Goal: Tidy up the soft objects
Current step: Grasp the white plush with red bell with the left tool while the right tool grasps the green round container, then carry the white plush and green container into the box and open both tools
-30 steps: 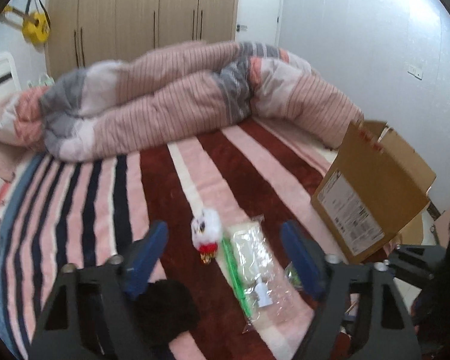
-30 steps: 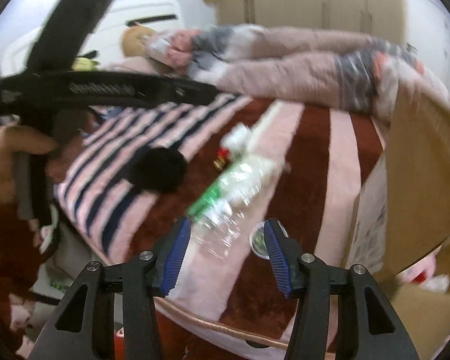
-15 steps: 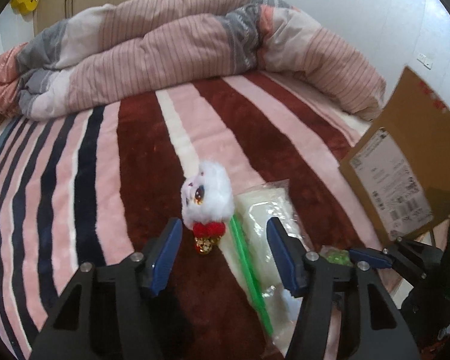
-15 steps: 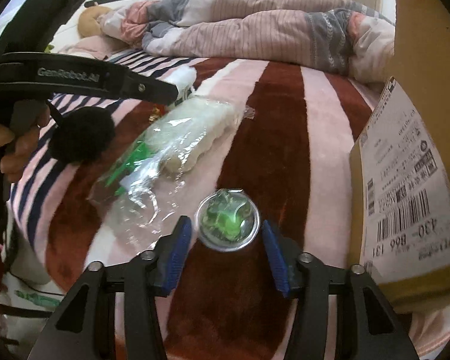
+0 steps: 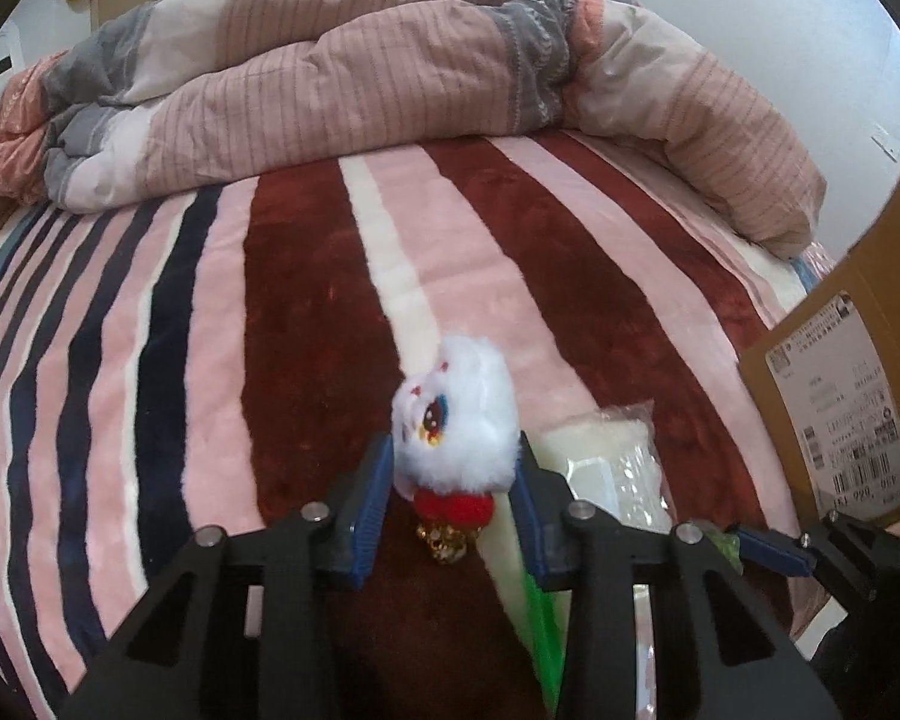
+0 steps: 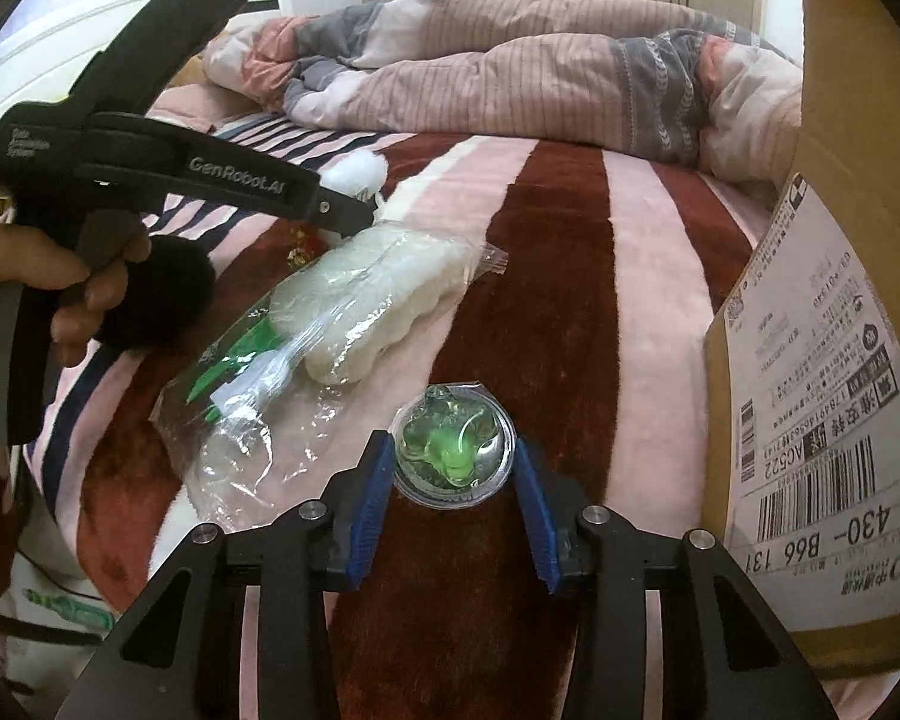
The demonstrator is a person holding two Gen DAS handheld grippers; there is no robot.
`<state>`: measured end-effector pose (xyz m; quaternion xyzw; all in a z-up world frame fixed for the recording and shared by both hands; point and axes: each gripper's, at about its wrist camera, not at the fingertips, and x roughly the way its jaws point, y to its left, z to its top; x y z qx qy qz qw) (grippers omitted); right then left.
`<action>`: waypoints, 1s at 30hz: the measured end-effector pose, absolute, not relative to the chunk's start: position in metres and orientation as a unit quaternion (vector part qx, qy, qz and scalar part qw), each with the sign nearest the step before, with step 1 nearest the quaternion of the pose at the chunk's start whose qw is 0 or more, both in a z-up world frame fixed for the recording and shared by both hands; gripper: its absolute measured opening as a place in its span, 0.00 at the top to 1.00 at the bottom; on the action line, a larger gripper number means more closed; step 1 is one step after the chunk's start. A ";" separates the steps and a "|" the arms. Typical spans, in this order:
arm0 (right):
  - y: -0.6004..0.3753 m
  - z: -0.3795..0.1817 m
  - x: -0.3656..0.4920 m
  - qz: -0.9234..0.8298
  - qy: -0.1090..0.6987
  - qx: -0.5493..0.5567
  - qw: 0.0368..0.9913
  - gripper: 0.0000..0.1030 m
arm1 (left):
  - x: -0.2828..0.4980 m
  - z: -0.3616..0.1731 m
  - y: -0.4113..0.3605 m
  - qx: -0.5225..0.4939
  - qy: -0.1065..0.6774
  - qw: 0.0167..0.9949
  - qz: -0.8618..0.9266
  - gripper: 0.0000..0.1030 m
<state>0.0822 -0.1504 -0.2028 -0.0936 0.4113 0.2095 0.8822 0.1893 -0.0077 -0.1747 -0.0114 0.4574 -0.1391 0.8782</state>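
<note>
A white plush toy (image 5: 456, 420) with a red tuft and a gold bell lies on the striped blanket (image 5: 150, 360). My left gripper (image 5: 453, 480) has its blue pads against the toy's furry sides, and the jaws are still closing. A clear round capsule (image 6: 453, 450) with something green inside sits on the blanket. My right gripper (image 6: 453, 468) holds it between both pads, its jaws also closing. A plastic bag (image 6: 354, 300) of white padding with a green strip lies between the two objects. In the right wrist view a hand (image 6: 30, 276) holds the left tool.
A cardboard box (image 6: 840, 360) with a shipping label stands close on the right of the capsule. A black fluffy ball (image 6: 162, 294) lies on the blanket near the hand. A rumpled striped quilt (image 5: 390, 78) is piled across the far side of the bed.
Both grippers came down onto the bed and narrowed. The left one moved forward until the plush toy sat between its pads; the right one closed in around the capsule.
</note>
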 end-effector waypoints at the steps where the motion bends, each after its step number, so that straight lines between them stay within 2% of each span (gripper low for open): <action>1: -0.150 -0.203 0.083 0.209 0.412 -0.093 0.882 0.64 | 0.192 -0.175 -0.008 -0.013 0.457 0.879 -0.137 0.67; 3: -0.150 -0.203 0.085 0.210 0.411 -0.092 0.882 0.64 | 0.196 -0.176 -0.008 -0.015 0.457 0.879 -0.133 0.67; 6: -0.149 -0.202 0.085 0.211 0.408 -0.095 0.883 0.64 | 0.201 -0.177 -0.009 -0.021 0.458 0.879 -0.131 0.77; 15: -0.150 -0.186 0.076 0.216 0.393 -0.087 0.890 0.65 | 0.183 -0.161 -0.001 -0.021 0.440 0.888 -0.130 0.78; 30: -0.146 -0.093 0.029 0.260 0.303 -0.085 0.913 0.65 | 0.094 -0.072 0.005 -0.006 0.374 0.914 -0.159 0.78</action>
